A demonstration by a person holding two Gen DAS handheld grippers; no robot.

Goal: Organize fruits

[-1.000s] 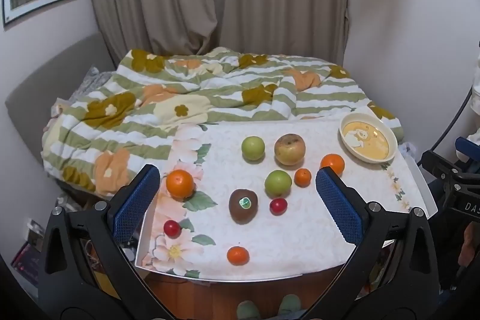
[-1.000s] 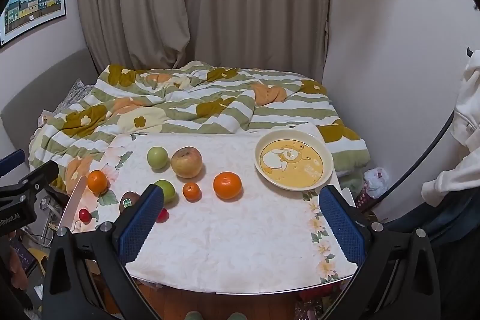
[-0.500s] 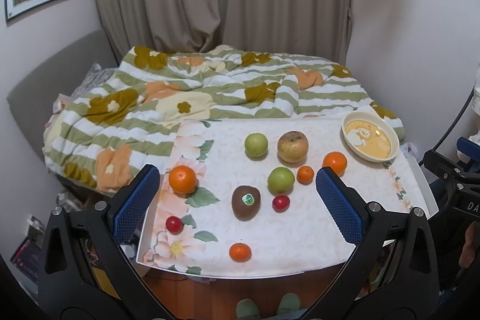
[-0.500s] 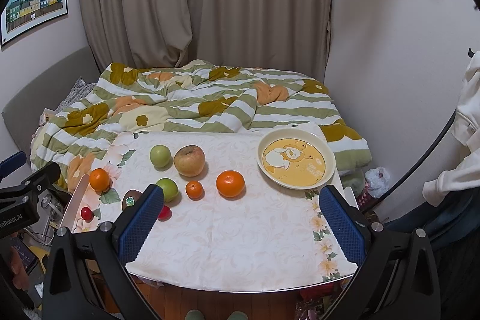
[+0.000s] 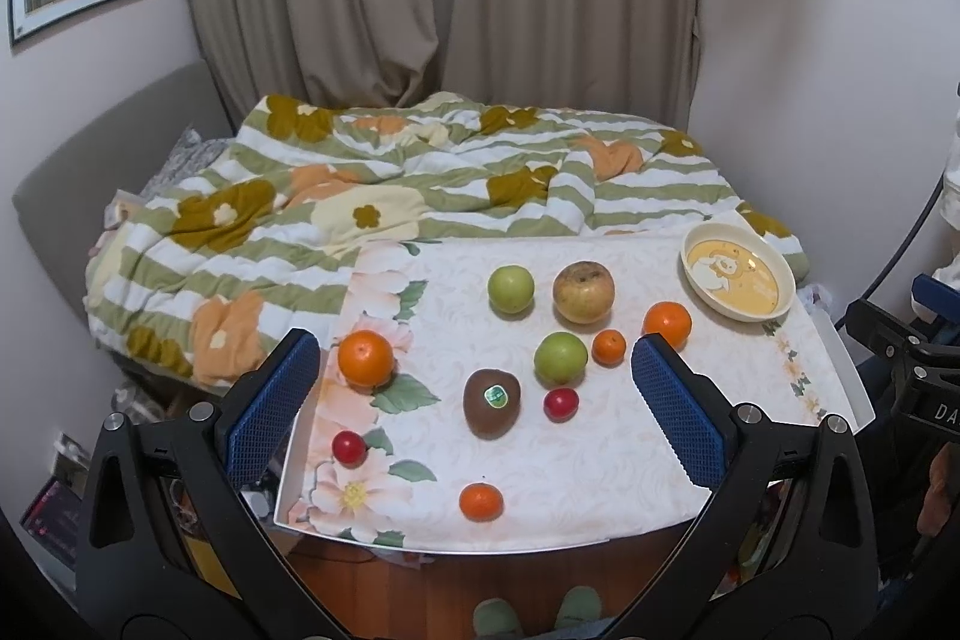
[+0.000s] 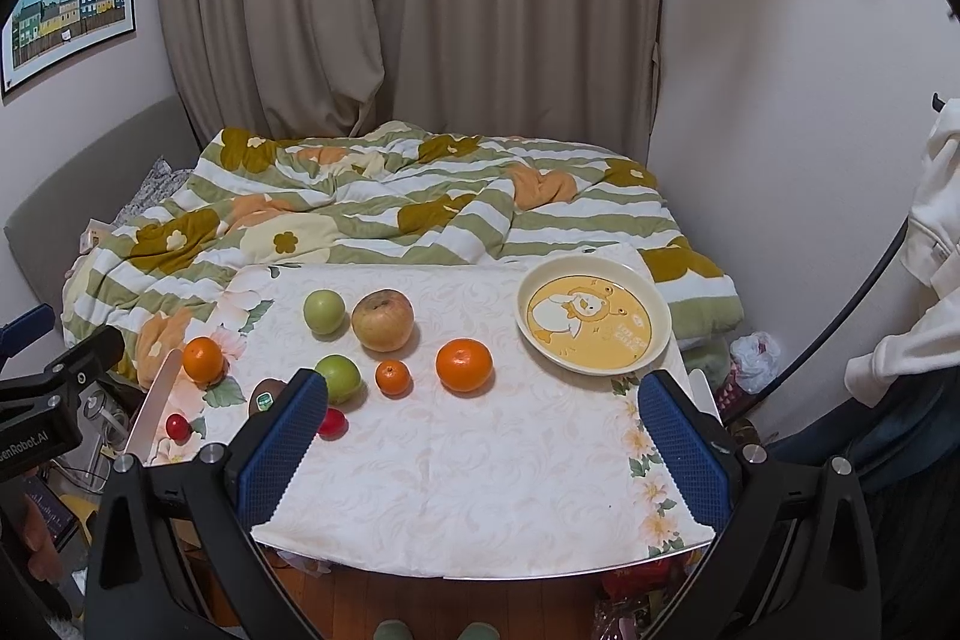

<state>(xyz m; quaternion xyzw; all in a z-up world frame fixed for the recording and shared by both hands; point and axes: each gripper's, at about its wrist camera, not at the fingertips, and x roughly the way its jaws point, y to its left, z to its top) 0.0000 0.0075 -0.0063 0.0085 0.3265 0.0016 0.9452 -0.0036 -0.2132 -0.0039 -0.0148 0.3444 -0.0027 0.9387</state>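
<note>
Table (image 6: pixel 480 490) near-right area bare cloth, clear approach from the near edge. Fruit cluster (image 6: pixel 384 340) crowds the middle and left edge with narrow gaps; plate (image 6: pixel 594 322) fills the far right corner.

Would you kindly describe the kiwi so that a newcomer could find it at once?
Start at the floral tablecloth and look near its left-centre, just below the green apples. The kiwi is the only brown, fuzzy fruit, and it bears a small green sticker.
</note>
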